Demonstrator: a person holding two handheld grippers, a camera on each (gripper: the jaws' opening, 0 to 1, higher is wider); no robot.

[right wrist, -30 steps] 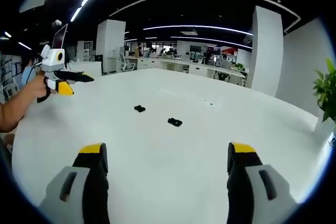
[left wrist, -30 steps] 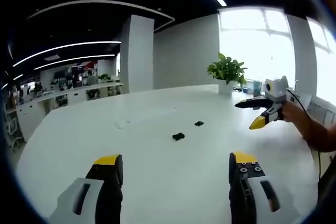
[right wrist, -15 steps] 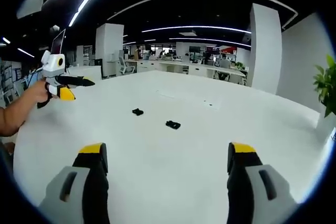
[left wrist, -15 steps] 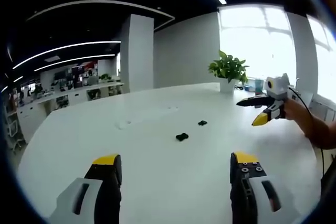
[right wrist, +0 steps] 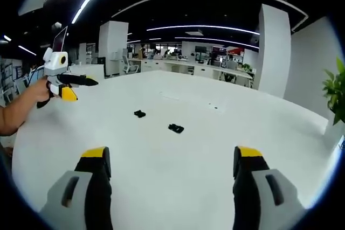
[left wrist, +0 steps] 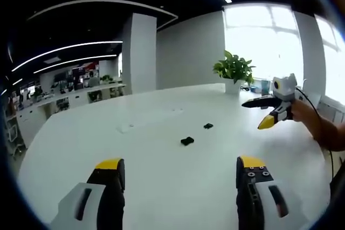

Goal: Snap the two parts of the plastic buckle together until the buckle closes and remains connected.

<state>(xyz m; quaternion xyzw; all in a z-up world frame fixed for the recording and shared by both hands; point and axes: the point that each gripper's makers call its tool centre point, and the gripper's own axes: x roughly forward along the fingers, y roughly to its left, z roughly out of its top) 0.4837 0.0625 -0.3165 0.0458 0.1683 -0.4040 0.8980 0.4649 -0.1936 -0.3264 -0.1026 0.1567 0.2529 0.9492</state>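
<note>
A large white counter (left wrist: 161, 187) with a rounded edge spreads across an open office. In the left gripper view its far edge runs under a white pillar (left wrist: 139, 52) and a bright window (left wrist: 259, 41), and a potted plant (left wrist: 233, 71) stands near that far edge on the right.

The left gripper (left wrist: 180, 173) rises from the bottom of its own view, above the near part of the counter. Its two black fingers (left wrist: 110, 187) with yellow tips stand wide apart and hold nothing. In the right gripper view the same gripper (right wrist: 73, 87) comes in from the left, held in a hand (right wrist: 35, 92) over the counter's left edge.

The right gripper (right wrist: 172, 165) likewise rises from the bottom of its view, with its yellow-tipped fingers (right wrist: 97, 184) wide apart and nothing between them. In the left gripper view it (left wrist: 264, 114) hangs over the counter's right edge, held by a hand (left wrist: 302, 114).

Two small black buckle parts lie separate on the middle of the counter, near each other but not touching, well away from both grippers. In the left gripper view the nearer buckle part (left wrist: 187, 141) is left of the farther buckle part (left wrist: 208, 126). In the right gripper view one (right wrist: 176, 129) lies right of the other (right wrist: 139, 114).
</note>
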